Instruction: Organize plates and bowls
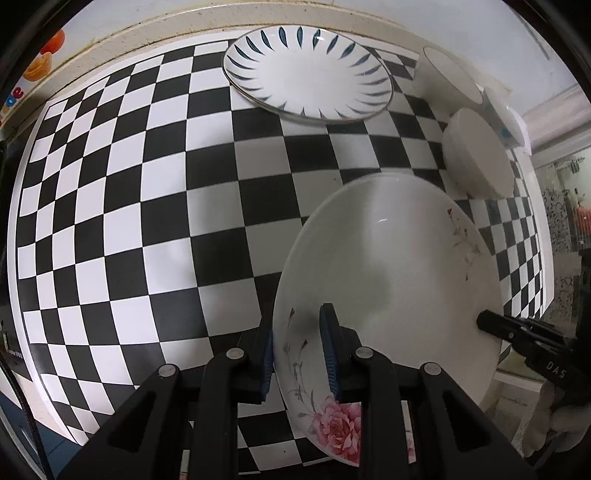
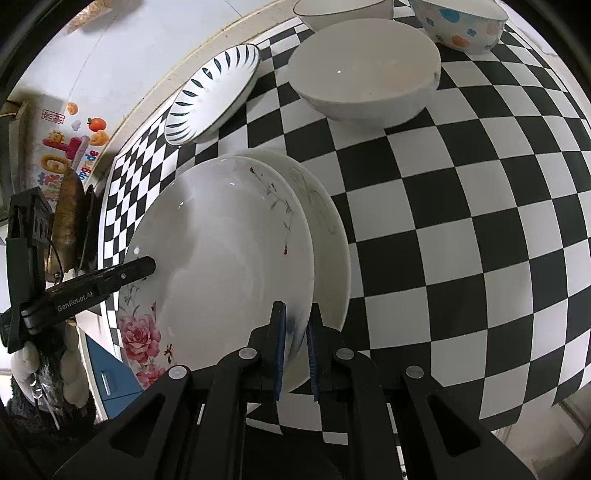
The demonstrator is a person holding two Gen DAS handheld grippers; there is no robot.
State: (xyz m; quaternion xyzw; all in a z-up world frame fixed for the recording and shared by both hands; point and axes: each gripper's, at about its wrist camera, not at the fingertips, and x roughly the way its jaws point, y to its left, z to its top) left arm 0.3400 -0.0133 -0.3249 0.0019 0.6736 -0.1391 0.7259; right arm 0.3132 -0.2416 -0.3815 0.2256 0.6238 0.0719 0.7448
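Right now the left gripper (image 1: 299, 354) is clamped on the near rim of the rose plate (image 1: 391, 280), one blue-padded finger under the edge and one lying inside the dish, and the plate sits tilted above the checkered table (image 1: 147, 221). Across the plate the right gripper (image 2: 295, 350) pinches the rim on its own side; from its camera, the blue pads close on the white edge from both sides. So both grippers grip the same plate, one on each side. In the left wrist view the other tool's black finger reaches onto the plate's right edge; in the right wrist view the left tool, marked GenRobot.AI, comes in from the left edge.

Under the rose plate, the right wrist view shows a second floral plate (image 2: 328, 221), its rim peeking out on the far side; whether the two touch I cannot tell.

Further out, the blue-leaf plate (image 1: 306, 74) lies flat near the table's back edge. Beside it to the right stands a large white bowl (image 2: 364, 70), with a white bowl behind it (image 2: 343, 11) and a spotted bowl (image 2: 461, 22) with blue and orange dots further right, all three close together.

At the left, colourful fruit stickers (image 2: 74, 136) dot the pale wall.
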